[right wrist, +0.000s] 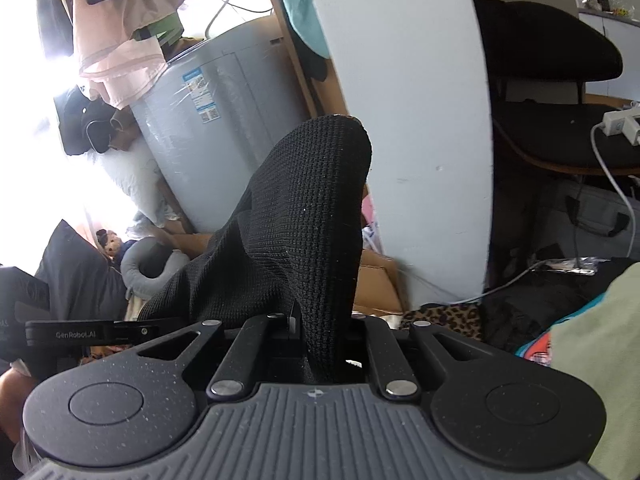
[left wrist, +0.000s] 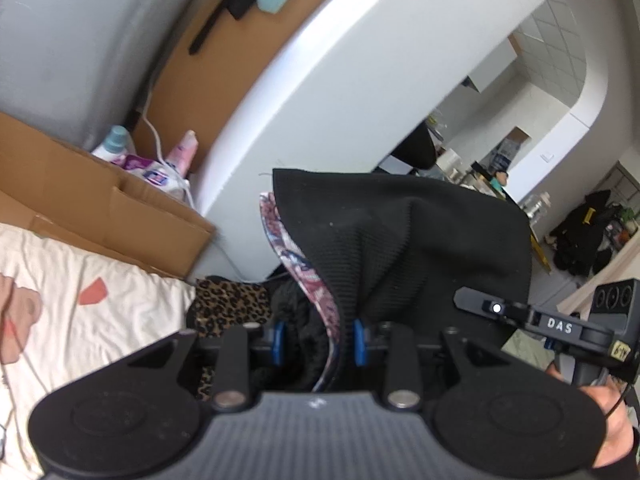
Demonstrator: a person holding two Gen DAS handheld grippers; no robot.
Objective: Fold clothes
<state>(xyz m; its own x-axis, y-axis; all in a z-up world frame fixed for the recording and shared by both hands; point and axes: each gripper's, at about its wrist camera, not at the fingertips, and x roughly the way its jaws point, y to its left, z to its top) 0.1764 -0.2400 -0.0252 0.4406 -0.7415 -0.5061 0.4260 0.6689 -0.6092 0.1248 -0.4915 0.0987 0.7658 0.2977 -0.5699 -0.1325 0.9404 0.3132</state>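
A black waffle-knit garment (left wrist: 400, 240) with a pink and blue patterned lining (left wrist: 296, 256) is held up in the air between both grippers. In the left wrist view my left gripper (left wrist: 319, 340) is shut on its bunched edge between the blue pads (left wrist: 359, 340). My right gripper's body (left wrist: 560, 328) shows at the right, with a hand below it. In the right wrist view the same black garment (right wrist: 304, 216) rises from my right gripper (right wrist: 320, 336), which is shut on a fold of it. The fingertips are hidden by cloth. The left gripper's side (right wrist: 80, 334) shows at the left.
A white pillar (left wrist: 320, 80) stands close ahead, with a cardboard box (left wrist: 100, 200), bottles and a grey appliance (right wrist: 224, 128) beside it. A leopard-print cloth (left wrist: 228, 300) and a white printed sheet (left wrist: 80, 300) lie below. At the right are a black chair (right wrist: 560, 80), cables and a power strip (right wrist: 624, 120).
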